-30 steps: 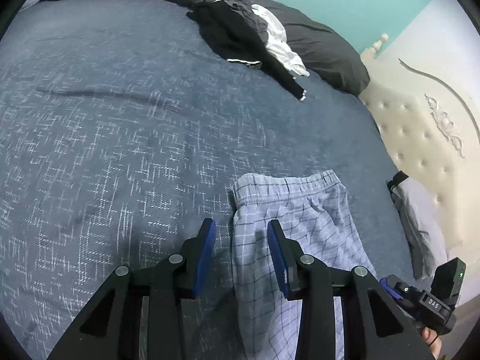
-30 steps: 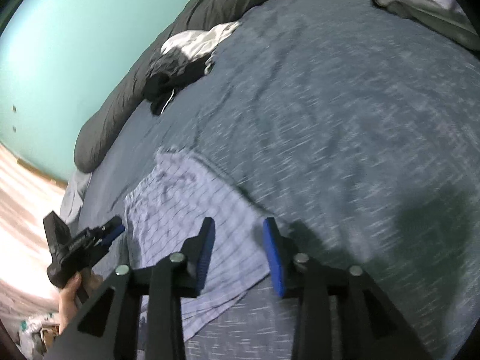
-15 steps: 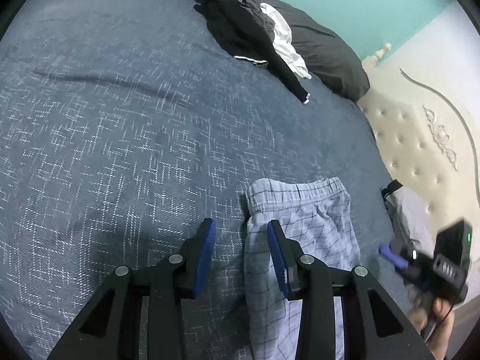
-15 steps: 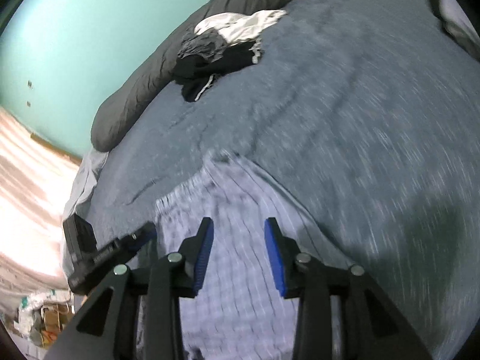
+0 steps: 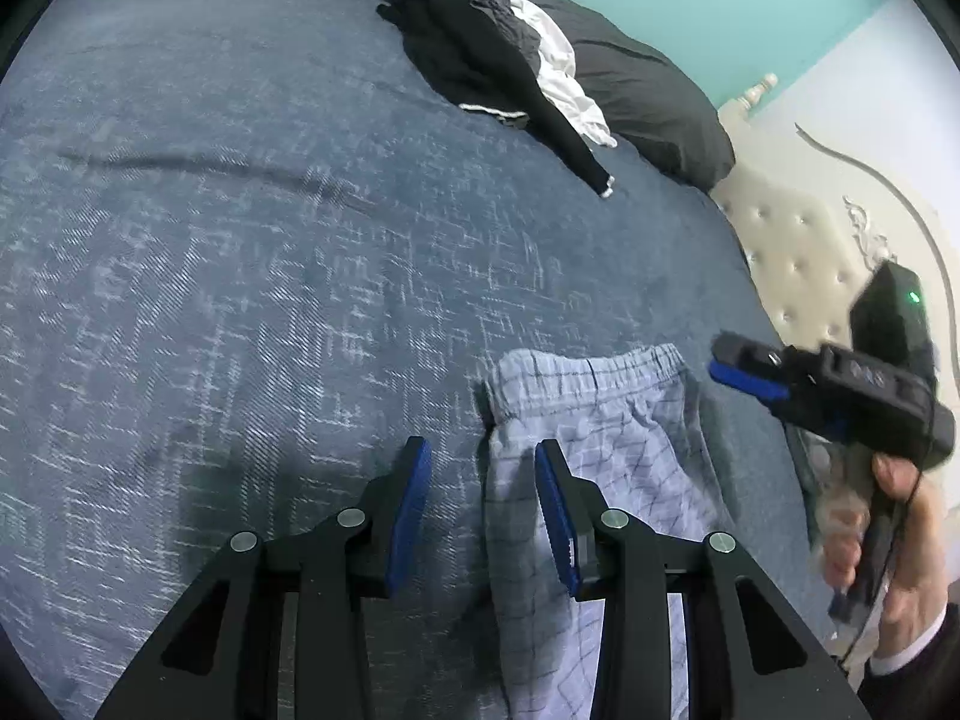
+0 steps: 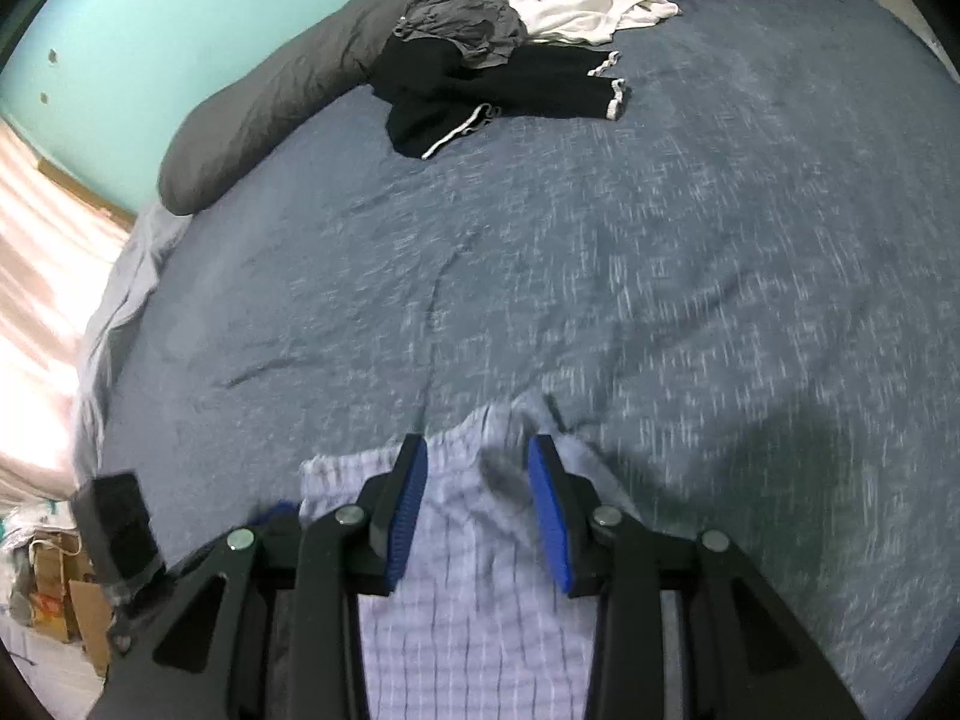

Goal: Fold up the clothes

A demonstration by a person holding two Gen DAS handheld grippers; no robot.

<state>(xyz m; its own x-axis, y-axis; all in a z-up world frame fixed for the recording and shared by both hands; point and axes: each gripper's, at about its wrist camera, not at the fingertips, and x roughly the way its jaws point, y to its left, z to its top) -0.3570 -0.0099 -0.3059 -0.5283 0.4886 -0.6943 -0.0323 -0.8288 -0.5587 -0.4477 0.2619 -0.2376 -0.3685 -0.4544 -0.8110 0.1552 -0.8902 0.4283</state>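
Note:
Light blue plaid pajama pants (image 5: 606,438) lie folded lengthwise on the dark blue bedspread (image 5: 240,252), waistband toward the far side. My left gripper (image 5: 483,468) is open and empty, hovering over the pants' left edge. My right gripper (image 6: 477,468) is open and empty above the pants (image 6: 468,570) near the waistband end. The right gripper also shows in the left wrist view (image 5: 750,372), held in a hand at the right of the pants.
A heap of black, grey and white clothes (image 5: 498,72) lies at the far side of the bed, also in the right wrist view (image 6: 504,60). A dark grey duvet roll (image 6: 270,102) runs along the teal wall. A cream tufted headboard (image 5: 798,264) is at right.
The right gripper has swung round from the pants' side to over their waistband end. The left gripper has shifted slightly, its view rising. Both stayed open.

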